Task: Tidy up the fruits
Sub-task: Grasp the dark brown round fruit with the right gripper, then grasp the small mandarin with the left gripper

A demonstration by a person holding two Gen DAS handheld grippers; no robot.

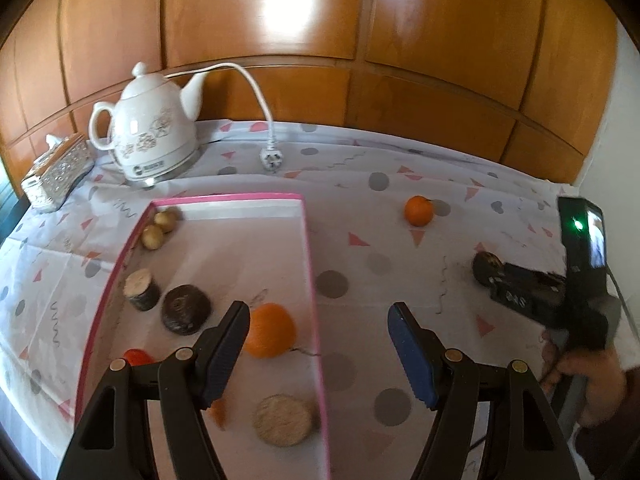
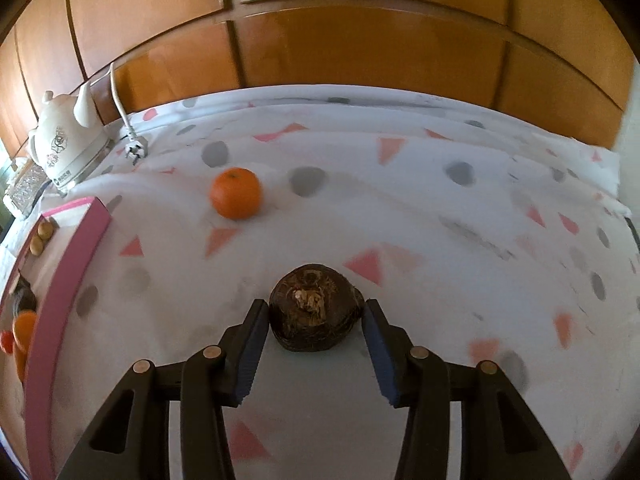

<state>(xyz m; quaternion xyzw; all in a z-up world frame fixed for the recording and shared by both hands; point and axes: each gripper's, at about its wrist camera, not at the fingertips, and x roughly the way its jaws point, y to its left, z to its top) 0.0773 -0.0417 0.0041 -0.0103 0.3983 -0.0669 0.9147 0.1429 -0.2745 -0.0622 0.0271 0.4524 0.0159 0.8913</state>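
My left gripper (image 1: 318,318) is open and empty above the right wall of the pink-rimmed tray (image 1: 310,248). The tray holds an orange (image 1: 270,330), a dark brown round fruit (image 1: 186,309), a cut log-like piece (image 1: 141,289), two small tan fruits (image 1: 160,227), a tan disc (image 1: 283,420) and a red fruit (image 1: 136,357). My right gripper (image 2: 316,312) is open, its fingers either side of a dark brown round fruit (image 2: 314,308) on the cloth; whether the pads touch it I cannot tell. It also shows in the left wrist view (image 1: 486,266). A loose orange (image 2: 236,193) lies further back.
A white kettle (image 1: 150,132) with its cord and plug (image 1: 272,160) stands at the back left, beside a silver tissue box (image 1: 56,172). A wooden panelled wall (image 1: 360,32) runs behind the table. The patterned tablecloth (image 2: 440,220) covers the table.
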